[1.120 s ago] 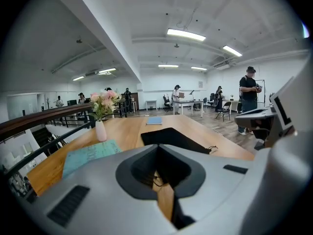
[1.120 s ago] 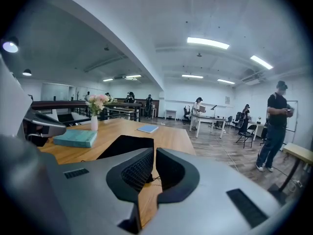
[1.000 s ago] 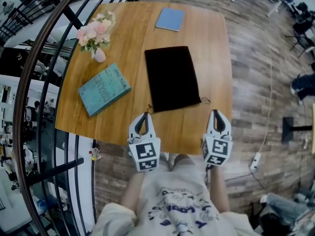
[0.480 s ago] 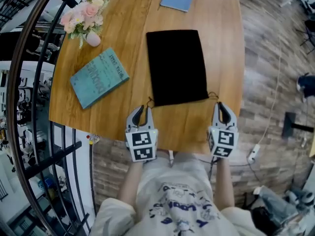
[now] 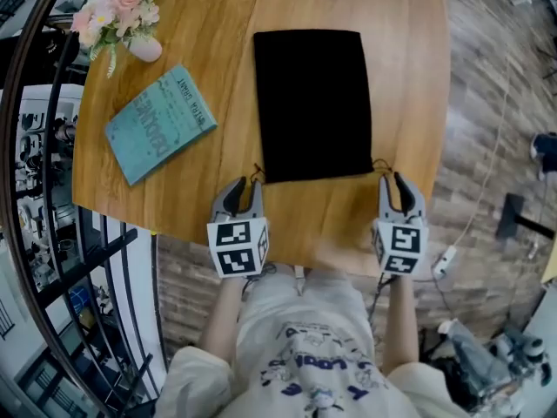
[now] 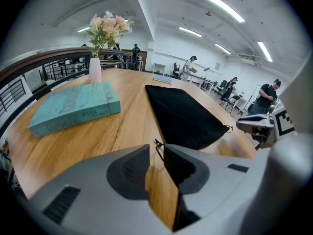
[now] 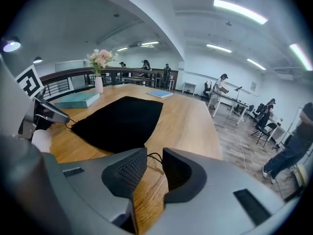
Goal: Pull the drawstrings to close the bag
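Both grippers (image 5: 244, 185) (image 5: 392, 181) lowered, fingers (image 6: 127, 170) opening at drawstrings (image 6: 157, 148)

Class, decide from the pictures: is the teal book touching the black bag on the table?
Apart. The head view shows a strip of bare table between the teal book and the black bag.

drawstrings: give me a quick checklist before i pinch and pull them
1. Left hand-held gripper jaws apart: ok, they have just been opening.
2. Left drawstring in its gap: ok, at the tips, unpinched.
3. Right hand-held gripper jaws apart: ok, also just been opening.
4. Right drawstring in its gap: ok, loop between the tips, unpinched.
5. Bag flat on the table, drawstring end nearest the person: ok.
6. Book clear of the bag: ok.
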The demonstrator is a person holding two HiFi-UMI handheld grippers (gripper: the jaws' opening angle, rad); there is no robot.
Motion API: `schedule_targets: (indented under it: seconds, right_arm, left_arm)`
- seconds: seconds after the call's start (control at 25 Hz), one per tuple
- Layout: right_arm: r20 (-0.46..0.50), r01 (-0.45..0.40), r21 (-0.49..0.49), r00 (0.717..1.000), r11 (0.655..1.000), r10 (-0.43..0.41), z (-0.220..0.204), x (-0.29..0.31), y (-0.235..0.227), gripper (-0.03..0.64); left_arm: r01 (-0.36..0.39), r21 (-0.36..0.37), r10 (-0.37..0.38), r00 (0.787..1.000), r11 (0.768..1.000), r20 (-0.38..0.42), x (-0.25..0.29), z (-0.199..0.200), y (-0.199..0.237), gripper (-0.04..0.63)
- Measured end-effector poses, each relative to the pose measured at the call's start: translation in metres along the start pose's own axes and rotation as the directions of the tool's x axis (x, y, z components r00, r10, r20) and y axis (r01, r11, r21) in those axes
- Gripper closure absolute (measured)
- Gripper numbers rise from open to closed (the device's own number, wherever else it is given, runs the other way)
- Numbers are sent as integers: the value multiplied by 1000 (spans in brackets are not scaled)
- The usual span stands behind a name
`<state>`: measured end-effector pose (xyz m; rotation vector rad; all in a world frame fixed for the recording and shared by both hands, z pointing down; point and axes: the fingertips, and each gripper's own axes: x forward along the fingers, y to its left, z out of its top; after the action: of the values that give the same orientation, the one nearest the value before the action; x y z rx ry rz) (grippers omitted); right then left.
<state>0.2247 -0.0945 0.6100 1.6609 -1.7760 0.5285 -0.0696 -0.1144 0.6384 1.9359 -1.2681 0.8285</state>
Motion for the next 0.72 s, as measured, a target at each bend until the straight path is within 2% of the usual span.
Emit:
schedule_targets:
  seconds: [0.32, 0.6, 0.72]
  right_arm:
    - [-80, -101, -59, 992, 993, 96, -16, 19, -3, 446]
    - [-163, -194, -144, 972, 970, 171, -23, 41, -5, 445]
    - [-200, -240, -136, 957, 961, 211, -28, 46, -7, 451]
  left_arm:
    - [6, 12, -6, 1000, 1000, -24, 13, 0, -1, 526]
    - [16, 15, -15, 999, 1000, -49, 20, -3, -2, 534]
    - [17, 24, -15, 998, 1000, -58, 23, -4, -3, 561]
